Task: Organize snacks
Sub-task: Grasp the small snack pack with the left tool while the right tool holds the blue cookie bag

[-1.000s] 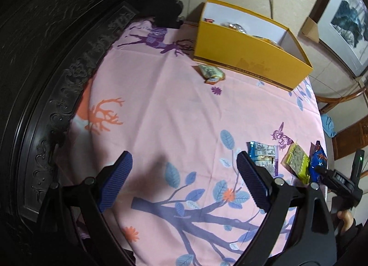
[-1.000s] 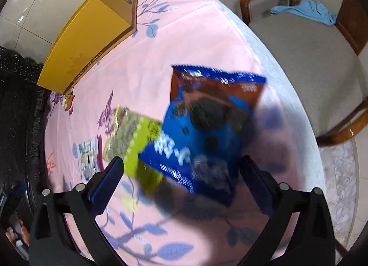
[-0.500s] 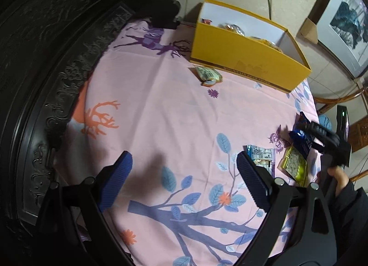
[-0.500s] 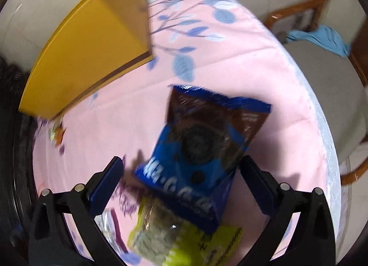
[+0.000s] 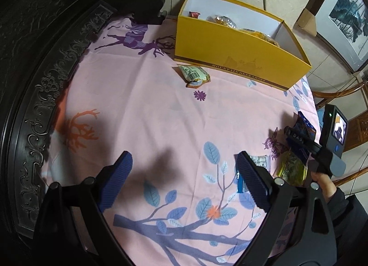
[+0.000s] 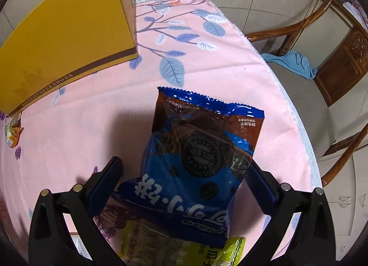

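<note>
My right gripper [image 6: 184, 173] is shut on a blue cookie packet [image 6: 197, 162], held above the pink tablecloth [image 6: 80, 127] with its shadow beneath. In the left wrist view that gripper [image 5: 296, 137] and the packet [image 5: 304, 125] hang over the table's right side. A yellow shoe box [image 5: 230, 58] with several snacks inside stands at the back; its side [image 6: 64, 42] fills the right view's upper left. A small green-orange snack [image 5: 194, 74] lies before the box. A green packet [image 5: 291, 170] and a blue-white packet [image 5: 260, 162] lie on the cloth. My left gripper [image 5: 184, 164] hovers open and holds nothing.
Dark carved wooden furniture [image 5: 46, 58] curves round the table's left side. A wooden chair [image 6: 322, 81] with a blue cloth [image 6: 296, 63] on its seat stands past the right table edge. A framed picture [image 5: 345, 19] leans on the wall.
The right gripper has lifted the blue cookie packet off the table and carried it toward the yellow box, leaving the green packet behind. The left gripper has barely moved.
</note>
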